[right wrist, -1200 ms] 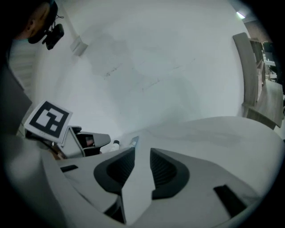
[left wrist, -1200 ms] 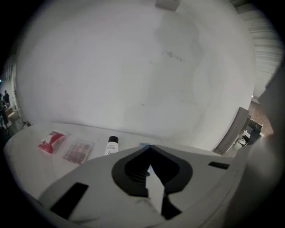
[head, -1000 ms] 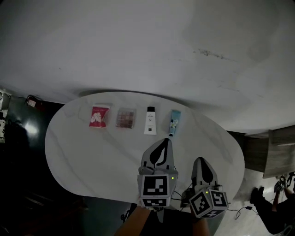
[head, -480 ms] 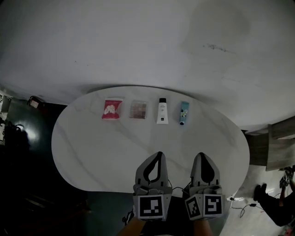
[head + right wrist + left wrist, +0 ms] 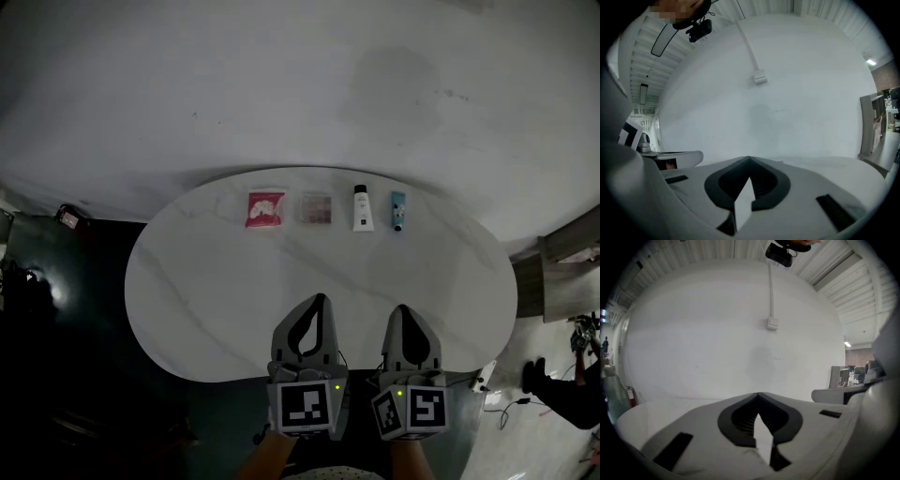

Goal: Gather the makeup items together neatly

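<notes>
- A white oval table with faint marble veining stands against a plain white wall; the floor to the left is dark.
- Four makeup items lie in a straight row along the far edge of the table, close to the wall and set apart from each other by small gaps.
- From left to right they are a red packet, a square palette, a white tube and a small blue tube.
- The left gripper is over the near edge of the table, well apart from the row, and points toward the wall. Its jaws are pressed together with nothing between them.
- The right gripper is just beside it, parallel to it. Its jaws are likewise closed tip to tip and empty.
- In the left gripper view, a small wall box on a thin conduit is visible high on the wall.
</notes>
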